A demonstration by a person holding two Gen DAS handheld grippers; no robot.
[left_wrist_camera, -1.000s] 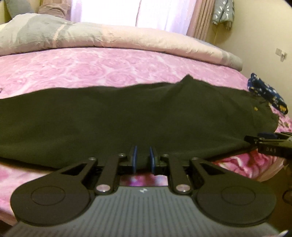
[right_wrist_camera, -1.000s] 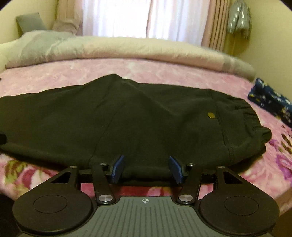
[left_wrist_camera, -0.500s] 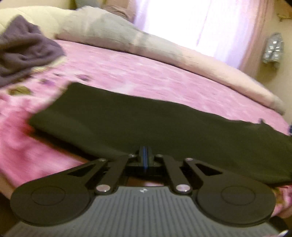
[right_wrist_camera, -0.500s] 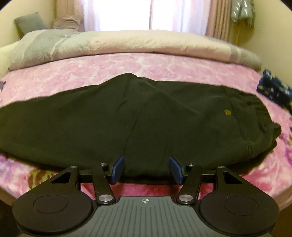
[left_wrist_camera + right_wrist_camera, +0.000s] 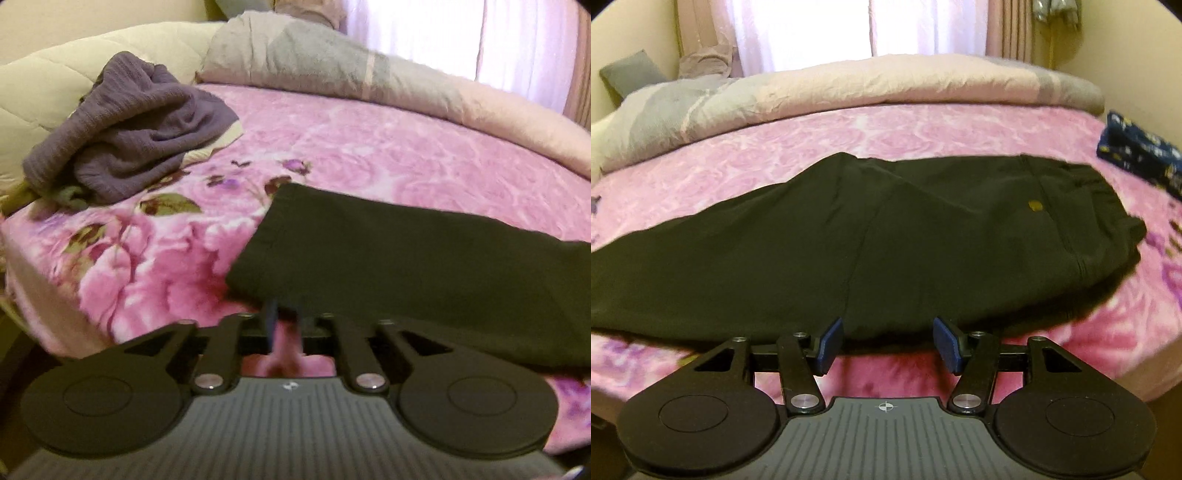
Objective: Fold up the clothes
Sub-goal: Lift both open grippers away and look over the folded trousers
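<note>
trousers (image 5: 849, 243) run off frame; left tool (image 5: 286, 321) blurred, narrowly parted; right tool (image 5: 888, 341) wide.

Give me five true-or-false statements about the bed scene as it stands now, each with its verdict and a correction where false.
1. The black fabric trousers lie spread across the pink floral bedspread. True.
2. The right gripper has its jaws shut on the trousers. False: its jaws stand wide apart at the near edge, holding nothing.
3. A crumpled purple knitted garment lies on the bed beyond the trouser end. True.
4. The dark blue patterned cloth lies on top of the trousers. False: it lies apart from them, near the waistband end.
5. The left gripper is at the near corner of the trouser end. True; blur hides whether its narrow-set jaws pinch the cloth.
</note>
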